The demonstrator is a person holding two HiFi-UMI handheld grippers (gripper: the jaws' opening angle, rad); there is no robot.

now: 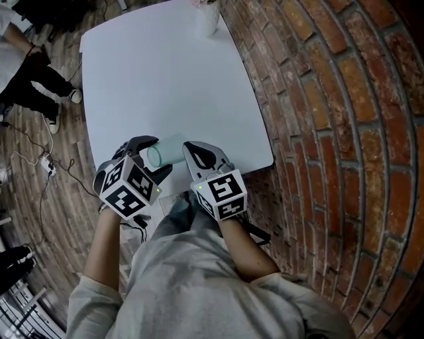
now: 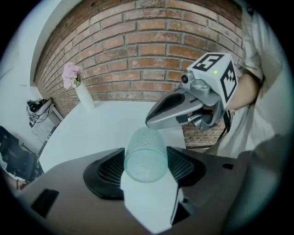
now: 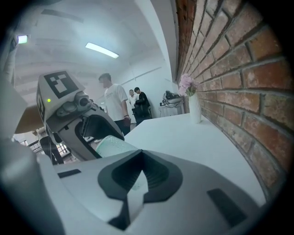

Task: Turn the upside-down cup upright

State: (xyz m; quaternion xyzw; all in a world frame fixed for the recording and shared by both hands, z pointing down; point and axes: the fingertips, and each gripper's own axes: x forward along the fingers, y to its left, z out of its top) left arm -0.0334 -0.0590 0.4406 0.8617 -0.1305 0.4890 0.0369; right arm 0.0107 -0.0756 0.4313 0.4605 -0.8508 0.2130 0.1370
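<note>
Here the left gripper has its jaws fairly wide, and both pads press on the sides of the cup. The cup is clear, with a green tint and a dotted texture. It is held at a slant over the near edge of the table. Its round open rim looks back toward the gripper's body and up to the person, and its narrower end points away and downward. I think it is held this way because the turn is more than half made: the mouth already faces more up than down. What remains, I believe, is to bring the cup fully straight and set it on its base. Whether the far end touches the table I cannot tell.

The right gripper has its jaws pressed together with nothing between them. Its tip is just beside the far end of the cup, on the person's right. Probably it waits there to steady or nudge the cup if it slips.

Counting now: one cup, two grippers, one white table. One white vase with pink flowers stands at the far edge by the brick wall, well apart from the work. In the right gripper view I count three people standing in the background, small and far away.
</note>
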